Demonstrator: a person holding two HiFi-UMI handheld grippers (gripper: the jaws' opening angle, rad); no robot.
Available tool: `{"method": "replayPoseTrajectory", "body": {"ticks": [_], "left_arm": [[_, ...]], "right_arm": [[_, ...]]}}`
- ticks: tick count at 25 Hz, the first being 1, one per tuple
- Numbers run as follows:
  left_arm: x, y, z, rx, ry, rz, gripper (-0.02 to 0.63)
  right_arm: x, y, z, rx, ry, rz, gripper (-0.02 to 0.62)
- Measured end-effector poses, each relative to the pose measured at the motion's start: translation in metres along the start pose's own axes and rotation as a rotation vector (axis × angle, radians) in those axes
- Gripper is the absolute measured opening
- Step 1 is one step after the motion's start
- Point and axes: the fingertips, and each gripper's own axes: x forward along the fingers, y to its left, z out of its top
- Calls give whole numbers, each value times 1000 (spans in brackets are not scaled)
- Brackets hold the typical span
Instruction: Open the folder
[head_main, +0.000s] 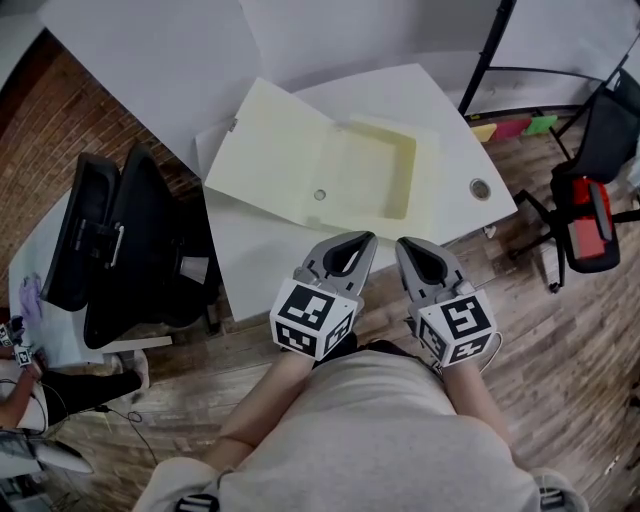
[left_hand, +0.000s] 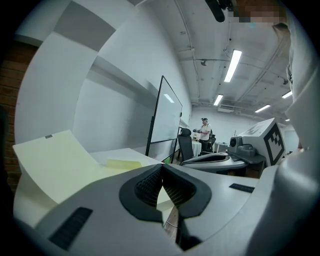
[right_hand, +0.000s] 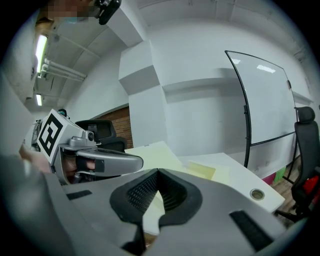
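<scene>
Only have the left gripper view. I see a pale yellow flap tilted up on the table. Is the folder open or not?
Observer: Open. The head view shows the folder on the white table, its lid swung out to the picture's left. Nothing shows in its tray.
Operator: Either gripper on it?
Observer: No. The left gripper and right gripper are both apart from the folder, on the person's side of it.
Operator: Right jaws?
Observer: The right gripper view shows them together with nothing between.
</scene>
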Motion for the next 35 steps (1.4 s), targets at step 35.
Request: {"method": "replayPoseTrajectory", "body": {"ticks": [35], "left_arm": [[-1, 6, -23, -46, 82, 2, 18]], "right_arm": [[11, 6, -13, -8, 47, 41, 21]]}}
